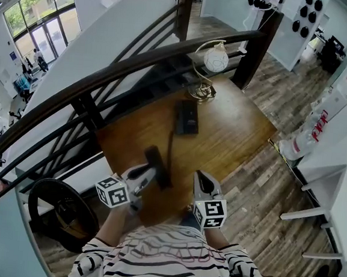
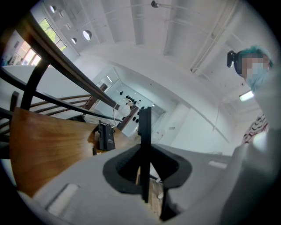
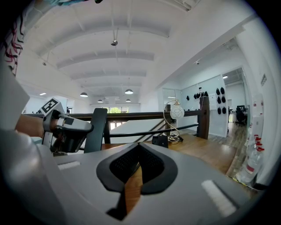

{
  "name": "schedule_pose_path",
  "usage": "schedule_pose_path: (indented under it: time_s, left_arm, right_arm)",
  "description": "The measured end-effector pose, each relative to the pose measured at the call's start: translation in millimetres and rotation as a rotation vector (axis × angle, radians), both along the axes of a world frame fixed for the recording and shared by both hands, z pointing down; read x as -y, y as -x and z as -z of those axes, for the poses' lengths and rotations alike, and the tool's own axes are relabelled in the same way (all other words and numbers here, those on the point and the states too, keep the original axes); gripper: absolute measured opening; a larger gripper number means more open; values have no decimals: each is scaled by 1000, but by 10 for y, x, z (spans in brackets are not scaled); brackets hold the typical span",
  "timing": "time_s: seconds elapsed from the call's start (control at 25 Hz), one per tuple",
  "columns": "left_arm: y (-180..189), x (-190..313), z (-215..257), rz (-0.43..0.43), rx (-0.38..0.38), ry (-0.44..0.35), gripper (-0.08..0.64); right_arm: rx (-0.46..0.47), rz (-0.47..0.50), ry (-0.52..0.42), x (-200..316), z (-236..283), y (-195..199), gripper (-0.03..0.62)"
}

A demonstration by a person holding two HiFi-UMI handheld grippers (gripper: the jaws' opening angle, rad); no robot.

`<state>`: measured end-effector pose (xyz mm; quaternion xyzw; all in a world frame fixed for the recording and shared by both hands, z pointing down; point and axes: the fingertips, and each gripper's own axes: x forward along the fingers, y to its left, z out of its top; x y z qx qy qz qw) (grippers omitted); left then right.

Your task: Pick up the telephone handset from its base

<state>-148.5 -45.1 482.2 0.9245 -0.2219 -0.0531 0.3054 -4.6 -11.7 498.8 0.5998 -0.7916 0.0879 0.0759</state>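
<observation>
The black telephone handset is lifted off its base and held near the table's front edge, with my left gripper shut on it. In the left gripper view the handset stands as a thin black slab clamped between the jaws. The black base lies flat mid-table, and a dark cord runs from it toward the handset. My right gripper hovers to the right of the handset, shut and empty. From the right gripper view, the handset shows at the left in the left gripper, with the base beyond.
A globe lamp on a wire stand sits at the wooden table's far corner. A dark wooden railing runs along the table's left and far sides, above a stairwell. Water bottles stand on the floor to the right.
</observation>
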Motion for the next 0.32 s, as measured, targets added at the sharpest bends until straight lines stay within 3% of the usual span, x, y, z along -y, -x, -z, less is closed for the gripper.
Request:
schedule_pose_path:
  time_s: [0.32]
  left_arm:
    - [-80,54,-10,1,3,4,69]
  right_arm:
    - [-2,6,-1,64,21,-60,0]
